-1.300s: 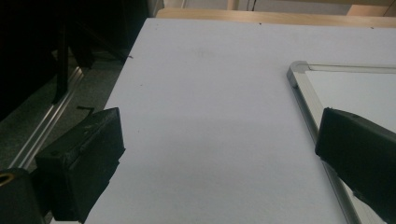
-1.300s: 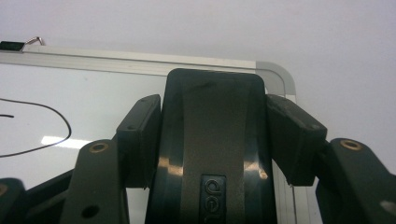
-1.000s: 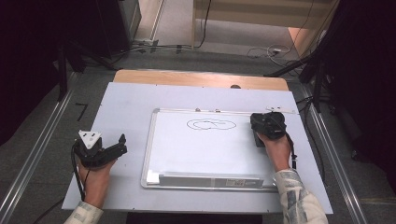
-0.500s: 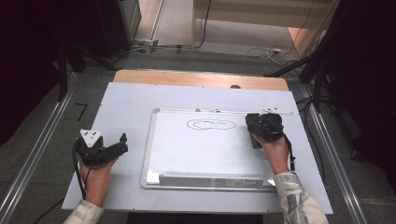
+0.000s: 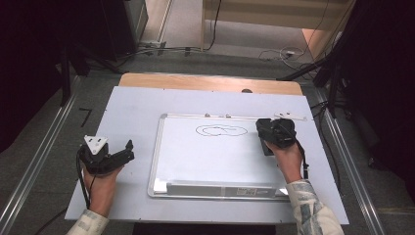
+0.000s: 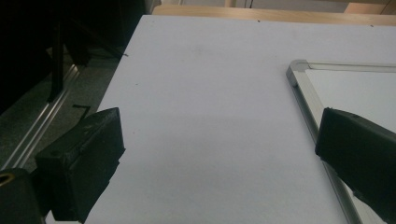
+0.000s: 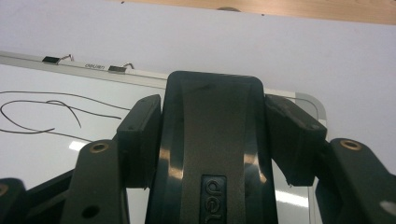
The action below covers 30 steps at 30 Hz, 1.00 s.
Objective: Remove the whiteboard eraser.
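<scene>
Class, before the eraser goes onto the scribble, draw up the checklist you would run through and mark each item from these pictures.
1. Eraser clamped between the right gripper jaws: ok.
2. Scribble unwiped on the whiteboard: ok.
3. Eraser beside the scribble, at its right end: ok.
4. Eraser's felt face touching the board: cannot tell.
5. Left gripper open, off the board: ok.
6. Board steadied against sliding: not ok, nothing holds it.

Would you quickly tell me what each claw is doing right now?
Left claw: open, empty, beside the whiteboard.
Right claw: closed on the black eraser, on the whiteboard.
</scene>
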Motion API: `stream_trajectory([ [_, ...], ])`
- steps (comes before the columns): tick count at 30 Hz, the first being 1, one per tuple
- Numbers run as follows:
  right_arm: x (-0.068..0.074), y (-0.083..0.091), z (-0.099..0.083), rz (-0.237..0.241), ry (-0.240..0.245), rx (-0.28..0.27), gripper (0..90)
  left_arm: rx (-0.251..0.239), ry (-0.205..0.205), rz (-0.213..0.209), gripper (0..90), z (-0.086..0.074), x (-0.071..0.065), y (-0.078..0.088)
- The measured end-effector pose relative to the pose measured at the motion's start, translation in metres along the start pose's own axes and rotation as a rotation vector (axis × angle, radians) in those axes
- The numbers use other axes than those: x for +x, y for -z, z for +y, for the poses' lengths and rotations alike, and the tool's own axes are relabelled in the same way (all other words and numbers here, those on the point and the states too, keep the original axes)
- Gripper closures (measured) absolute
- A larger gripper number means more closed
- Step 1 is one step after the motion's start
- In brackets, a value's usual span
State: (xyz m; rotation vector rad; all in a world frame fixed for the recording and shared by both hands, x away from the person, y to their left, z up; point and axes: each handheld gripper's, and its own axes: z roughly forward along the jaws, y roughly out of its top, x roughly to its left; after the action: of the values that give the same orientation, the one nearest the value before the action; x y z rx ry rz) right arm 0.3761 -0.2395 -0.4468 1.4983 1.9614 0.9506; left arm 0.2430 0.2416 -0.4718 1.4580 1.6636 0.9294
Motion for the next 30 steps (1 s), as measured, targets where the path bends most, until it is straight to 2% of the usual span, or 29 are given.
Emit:
stream_trajectory([
  [30, 0.0037, 0.0005, 0.0009, 0.016, 0.008, -0.005, 37.9, 0.01, -0.005, -0.003, 1.5, -0.001, -0.0014, -0.0012],
])
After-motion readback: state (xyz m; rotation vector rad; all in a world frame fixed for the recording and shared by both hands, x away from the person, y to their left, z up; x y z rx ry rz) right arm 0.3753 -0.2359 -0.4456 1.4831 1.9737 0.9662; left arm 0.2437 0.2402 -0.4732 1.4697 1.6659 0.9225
